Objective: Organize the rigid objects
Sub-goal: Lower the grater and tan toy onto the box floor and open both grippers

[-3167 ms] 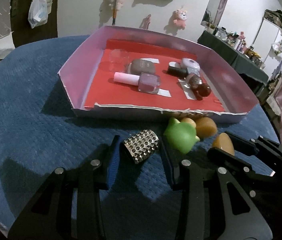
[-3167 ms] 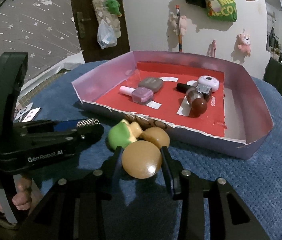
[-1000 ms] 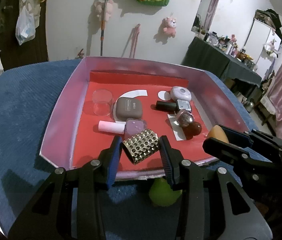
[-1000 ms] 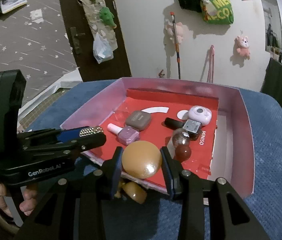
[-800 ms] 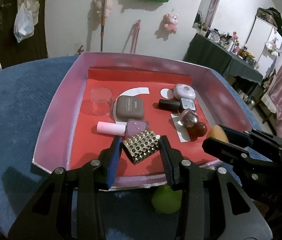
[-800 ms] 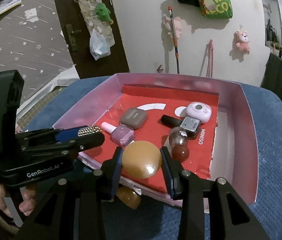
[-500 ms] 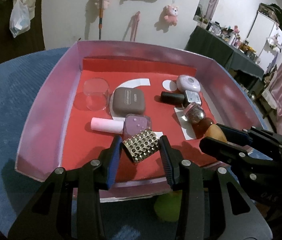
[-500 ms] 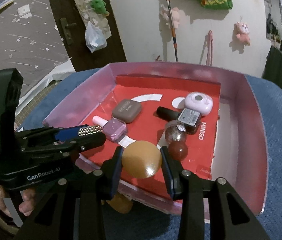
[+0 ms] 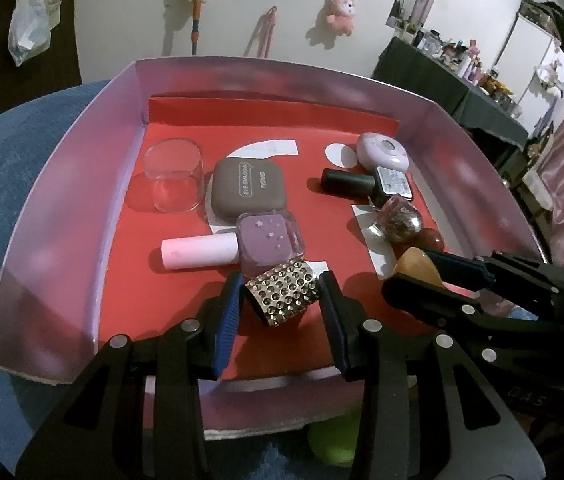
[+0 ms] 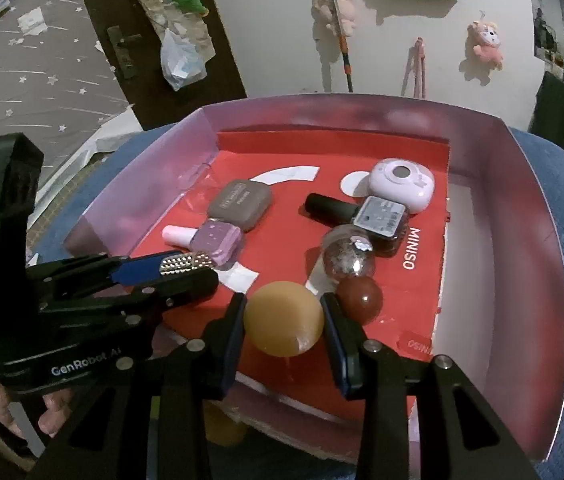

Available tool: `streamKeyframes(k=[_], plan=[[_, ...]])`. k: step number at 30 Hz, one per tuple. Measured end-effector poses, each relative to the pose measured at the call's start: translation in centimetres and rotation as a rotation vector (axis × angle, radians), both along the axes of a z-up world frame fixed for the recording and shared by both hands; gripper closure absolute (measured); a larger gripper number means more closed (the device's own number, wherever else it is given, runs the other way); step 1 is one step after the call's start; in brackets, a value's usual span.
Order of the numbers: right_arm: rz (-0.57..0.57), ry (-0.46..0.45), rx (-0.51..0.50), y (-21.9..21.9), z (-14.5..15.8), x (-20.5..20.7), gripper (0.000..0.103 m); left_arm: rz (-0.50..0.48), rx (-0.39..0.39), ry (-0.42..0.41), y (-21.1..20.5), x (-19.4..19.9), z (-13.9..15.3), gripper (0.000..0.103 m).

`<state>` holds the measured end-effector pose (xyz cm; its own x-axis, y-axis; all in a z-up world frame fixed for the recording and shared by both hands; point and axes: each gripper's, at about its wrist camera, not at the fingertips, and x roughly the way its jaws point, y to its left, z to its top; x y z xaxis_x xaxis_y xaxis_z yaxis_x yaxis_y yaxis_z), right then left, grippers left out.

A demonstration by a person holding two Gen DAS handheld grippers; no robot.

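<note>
Above the red floor of the tray, the left gripper clamps a studded cuff just beside the lilac polish bottle, while the right gripper squeezes an orange ball near a dark red ball.

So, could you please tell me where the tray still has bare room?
Bare red floor lies between the tray's left wall and the pink-capped polish bottle; a pale strip runs along the right wall, right of the MINISO lettering. The middle is crowded.
</note>
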<state>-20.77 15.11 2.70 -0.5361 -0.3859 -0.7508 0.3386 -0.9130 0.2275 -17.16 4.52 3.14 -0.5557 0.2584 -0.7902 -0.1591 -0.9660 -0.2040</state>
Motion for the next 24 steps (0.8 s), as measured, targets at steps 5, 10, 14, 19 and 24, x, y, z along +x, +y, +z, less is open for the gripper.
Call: streamKeyframes(k=[5, 10, 14, 19, 24], plan=[[-0.032, 0.005, 0.026, 0.4, -0.4, -0.4, 0.063, 0.007, 0.002, -0.002, -0.1, -0.6, -0.1, 0.067], [-0.077, 0.008, 0.035, 1.2, -0.5, -0.8, 0.063, 0.014, 0.0, 0.0, -0.1, -0.9, -0.3, 0.067], [-0.1, 0.026, 0.063, 1.3, -0.4, -0.9, 0.063, 0.03, -0.003, 0.005, -0.4, -1.3, -0.4, 0.067], [-0.101, 0.015, 0.086, 1.0, -0.8, -1.1, 0.063, 0.035, -0.009, 0.01, -0.4, -1.4, -0.4, 0.067], [-0.102, 0.017, 0.094, 0.8, -0.8, -1.2, 0.063, 0.036, -0.012, 0.01, -0.4, -1.4, -0.4, 0.067]])
